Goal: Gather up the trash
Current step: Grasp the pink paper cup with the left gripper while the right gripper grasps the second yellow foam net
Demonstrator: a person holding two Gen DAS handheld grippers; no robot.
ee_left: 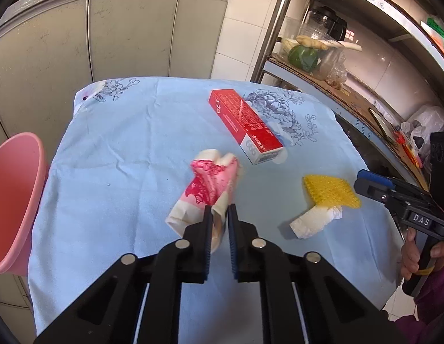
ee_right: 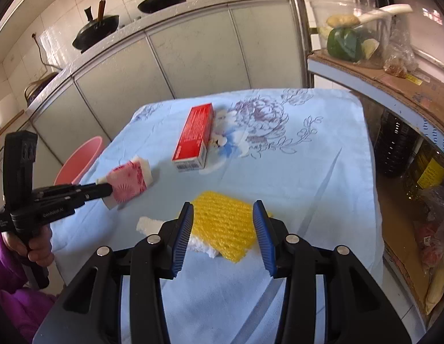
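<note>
A crumpled pink-and-white wrapper (ee_left: 207, 183) lies on the light blue tablecloth (ee_left: 121, 149). My left gripper (ee_left: 220, 209) is shut on the wrapper's near end; the right wrist view shows the same grip (ee_right: 105, 190) on the wrapper (ee_right: 128, 182). A yellow foam net (ee_right: 222, 223) rests on a white tissue (ee_right: 147, 225) near the table's front. My right gripper (ee_right: 223, 205) hovers open over the net, one finger on each side, pads not touching it. A red carton (ee_right: 194, 137) lies farther back. The left wrist view shows the net (ee_left: 331, 190), the tissue (ee_left: 313, 220) and the carton (ee_left: 245, 123).
A pink bin (ee_left: 15, 200) stands off the table's left edge, also seen in the right wrist view (ee_right: 78, 160). Grey cabinets (ee_left: 130, 28) run behind the table. A metal shelf (ee_left: 351, 91) with vegetables and jars stands on the right. A person's hand (ee_right: 35, 246) holds the left gripper.
</note>
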